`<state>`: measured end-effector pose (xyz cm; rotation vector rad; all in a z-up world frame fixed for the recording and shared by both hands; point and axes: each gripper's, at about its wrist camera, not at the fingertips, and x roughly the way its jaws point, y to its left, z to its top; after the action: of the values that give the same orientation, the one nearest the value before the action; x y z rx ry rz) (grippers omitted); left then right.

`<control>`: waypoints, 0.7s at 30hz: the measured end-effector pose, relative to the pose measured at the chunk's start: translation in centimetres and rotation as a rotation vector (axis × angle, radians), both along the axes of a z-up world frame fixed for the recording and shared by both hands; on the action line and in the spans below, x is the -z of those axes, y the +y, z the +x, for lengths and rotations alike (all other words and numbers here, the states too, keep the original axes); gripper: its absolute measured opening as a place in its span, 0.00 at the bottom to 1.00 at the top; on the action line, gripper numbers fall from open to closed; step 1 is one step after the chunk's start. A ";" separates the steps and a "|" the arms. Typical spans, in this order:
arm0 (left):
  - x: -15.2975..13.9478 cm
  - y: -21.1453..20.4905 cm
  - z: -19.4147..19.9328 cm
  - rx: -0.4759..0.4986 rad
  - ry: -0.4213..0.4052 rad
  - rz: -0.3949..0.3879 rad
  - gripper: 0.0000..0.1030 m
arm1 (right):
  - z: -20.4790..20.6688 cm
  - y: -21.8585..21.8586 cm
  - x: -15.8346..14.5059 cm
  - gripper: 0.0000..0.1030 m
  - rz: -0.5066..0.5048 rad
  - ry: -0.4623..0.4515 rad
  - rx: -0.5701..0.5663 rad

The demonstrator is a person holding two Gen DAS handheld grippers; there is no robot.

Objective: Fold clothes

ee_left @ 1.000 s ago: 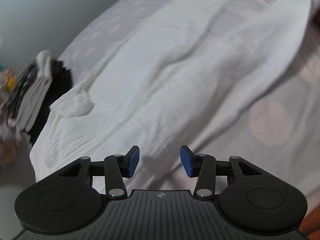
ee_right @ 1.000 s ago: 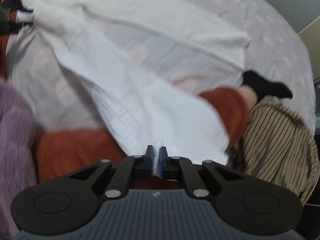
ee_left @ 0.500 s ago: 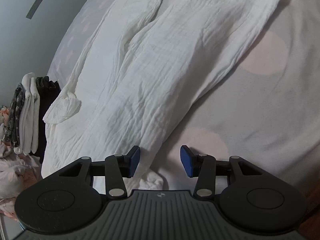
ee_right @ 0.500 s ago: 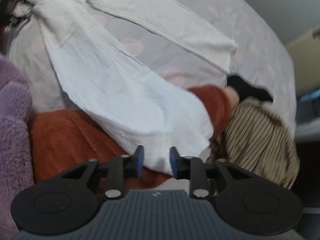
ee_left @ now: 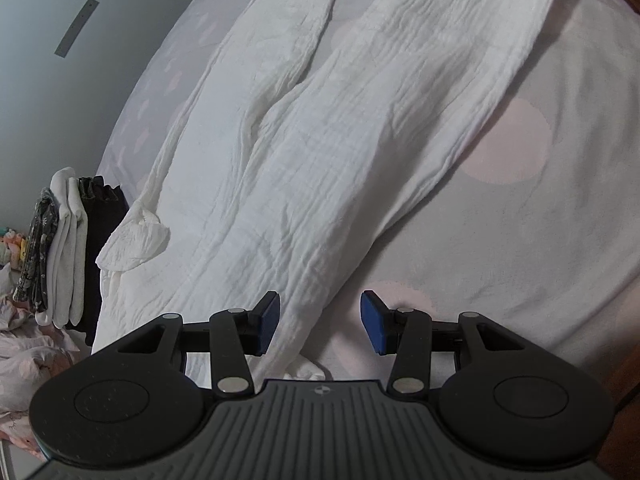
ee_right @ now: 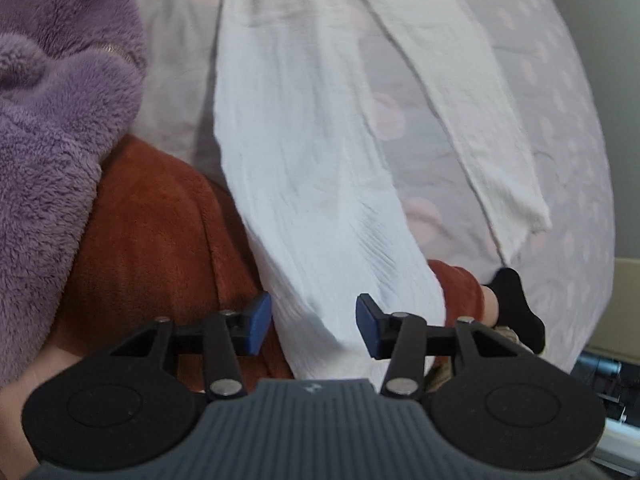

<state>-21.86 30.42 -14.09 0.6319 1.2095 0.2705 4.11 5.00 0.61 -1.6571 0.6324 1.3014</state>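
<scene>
A pair of white, crinkled, gauzy cotton trousers (ee_left: 304,168) lay stretched lengthwise on the pale grey bedsheet with faded pink dots (ee_left: 540,216), the two legs running away from the left wrist camera and parting towards their far ends. The left gripper (ee_left: 320,322) hovered with its blue-padded fingers (ee_left: 269,320) spread wide and nothing between them, just above the near edge of the fabric at the waist end. The right gripper (ee_right: 314,322) was likewise spread apart, one trouser leg hem (ee_right: 352,288) lying in the gap but not pinched. The cloth looked light, soft and limp, likely to sag and crease rather than hold a fold, so a pinch at a hem corner or the waistband edge would probably serve best. Only the left view showed a stack of folded dark and white garments (ee_left: 68,248) beside the waist end; only the right view showed the fluffy purple fleece sleeve (ee_right: 60,112), the rust-orange plush trousers (ee_right: 160,248) under the hem, and a black sock (ee_right: 516,304).
</scene>
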 end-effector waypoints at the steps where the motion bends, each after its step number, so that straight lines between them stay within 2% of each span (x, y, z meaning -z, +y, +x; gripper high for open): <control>1: 0.0 -0.1 -0.1 0.002 0.001 -0.003 0.51 | 0.0 0.0 0.4 0.47 -0.018 -0.006 -0.001; 2: 0.0 -0.1 -0.3 0.006 0.004 -0.007 0.51 | 0.1 0.1 0.8 0.43 -0.035 -0.013 -0.003; 5: 0.4 0.0 -0.8 0.016 0.020 -0.030 0.51 | 0.1 -0.7 1.3 0.05 -0.056 -0.025 0.005; 10: 1.6 0.1 -0.8 0.030 0.054 -0.025 0.51 | 0.7 -1.3 -2.3 0.03 0.122 -0.007 0.109; 13: 2.4 0.6 -0.5 0.016 0.069 0.039 0.51 | 1.4 -1.5 -5.3 0.03 0.242 -0.018 0.177; 15: 3.0 0.9 -0.4 0.004 0.078 0.085 0.51 | 1.6 -1.6 -6.9 0.03 0.285 -0.012 0.208; 17: 3.6 1.2 -0.2 -0.008 0.087 0.131 0.51 | 1.7 -1.8 -8.0 0.03 0.324 -0.034 0.214; 21: 3.8 1.8 0.0 -0.032 0.072 0.166 0.52 | 1.7 -1.8 -9.4 0.02 0.398 -0.060 0.232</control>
<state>-21.83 32.25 -17.89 0.7718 1.2759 0.3803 5.79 3.19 9.98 -1.2531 0.4764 1.1199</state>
